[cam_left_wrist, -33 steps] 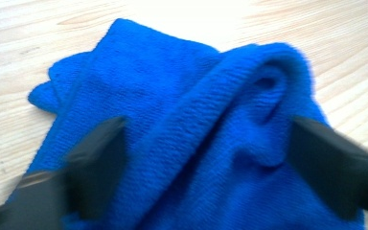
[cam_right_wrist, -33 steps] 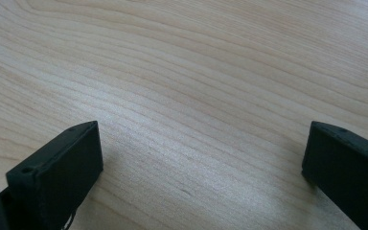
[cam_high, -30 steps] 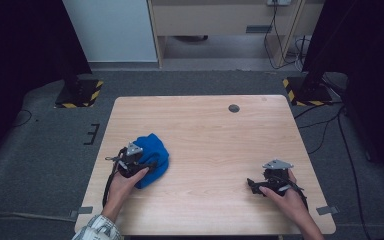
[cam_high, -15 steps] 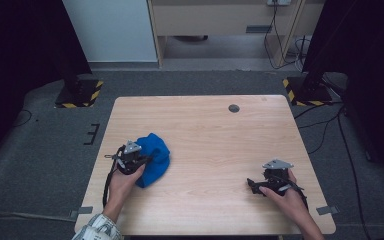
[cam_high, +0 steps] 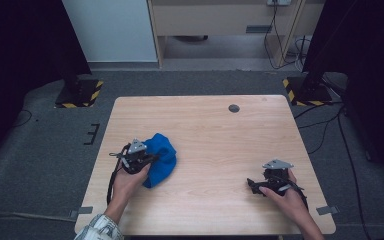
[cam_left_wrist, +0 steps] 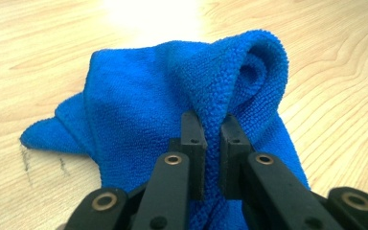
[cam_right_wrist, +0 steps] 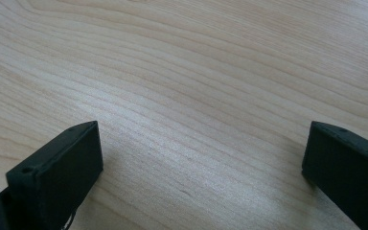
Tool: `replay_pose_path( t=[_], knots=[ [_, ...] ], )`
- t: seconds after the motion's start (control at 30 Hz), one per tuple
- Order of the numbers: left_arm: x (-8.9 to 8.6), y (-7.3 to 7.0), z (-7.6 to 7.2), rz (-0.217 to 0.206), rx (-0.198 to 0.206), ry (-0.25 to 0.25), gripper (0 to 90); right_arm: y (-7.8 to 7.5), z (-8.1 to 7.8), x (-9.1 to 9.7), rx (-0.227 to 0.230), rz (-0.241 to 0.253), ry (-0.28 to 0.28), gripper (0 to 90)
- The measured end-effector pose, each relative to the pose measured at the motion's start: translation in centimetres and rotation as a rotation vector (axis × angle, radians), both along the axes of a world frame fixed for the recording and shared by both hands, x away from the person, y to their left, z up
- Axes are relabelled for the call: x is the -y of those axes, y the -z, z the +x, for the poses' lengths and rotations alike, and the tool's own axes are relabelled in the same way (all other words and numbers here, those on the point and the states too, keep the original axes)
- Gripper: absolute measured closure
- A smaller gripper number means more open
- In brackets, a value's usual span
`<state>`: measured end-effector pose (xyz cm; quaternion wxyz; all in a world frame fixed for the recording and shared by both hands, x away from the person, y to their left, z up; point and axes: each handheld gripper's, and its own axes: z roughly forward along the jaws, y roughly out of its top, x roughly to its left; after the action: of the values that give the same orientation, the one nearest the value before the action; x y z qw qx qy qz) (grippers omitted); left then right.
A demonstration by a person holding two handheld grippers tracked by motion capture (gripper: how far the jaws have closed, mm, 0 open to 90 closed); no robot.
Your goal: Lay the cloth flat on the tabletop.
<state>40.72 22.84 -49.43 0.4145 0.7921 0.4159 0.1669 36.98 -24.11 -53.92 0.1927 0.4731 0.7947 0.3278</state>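
A crumpled blue microfibre cloth lies on the left half of the wooden table. My left gripper is at the cloth's left edge. Its jaws have just been closing, and in the left gripper view they are shut on a raised fold of the cloth. My right gripper rests low near the table's front right, pointing left. In the right gripper view its jaws stand wide open over bare wood, with nothing between them.
A small dark round grommet sits near the table's far edge. Black stands with yellow-striped bases flank the table on the grey floor. A cabinet and cables are behind it.
The left hand has lifted slightly and the cloth has bunched up against its gripper. The right hand and gripper have stayed in place.
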Motion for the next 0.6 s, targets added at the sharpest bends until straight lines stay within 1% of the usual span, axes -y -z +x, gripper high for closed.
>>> replay_pose_path(
  t=[0.17,0.37,0.6],
  knots=[
    [0.3,-0.6,0.1,-0.006,0.014,0.008,83.5,0.0,0.0,0.0,0.0,-0.001,0.001,0.5],
    [1.1,-1.4,0.4,-0.023,0.03,0.029,83.7,0.0,0.0,0.0,0.0,-0.001,0.0,0.5],
    [2.0,-1.9,0.6,-0.026,0.033,0.055,83.9,0.0,0.0,0.0,-0.003,0.002,0.002,0.5]
  ],
)
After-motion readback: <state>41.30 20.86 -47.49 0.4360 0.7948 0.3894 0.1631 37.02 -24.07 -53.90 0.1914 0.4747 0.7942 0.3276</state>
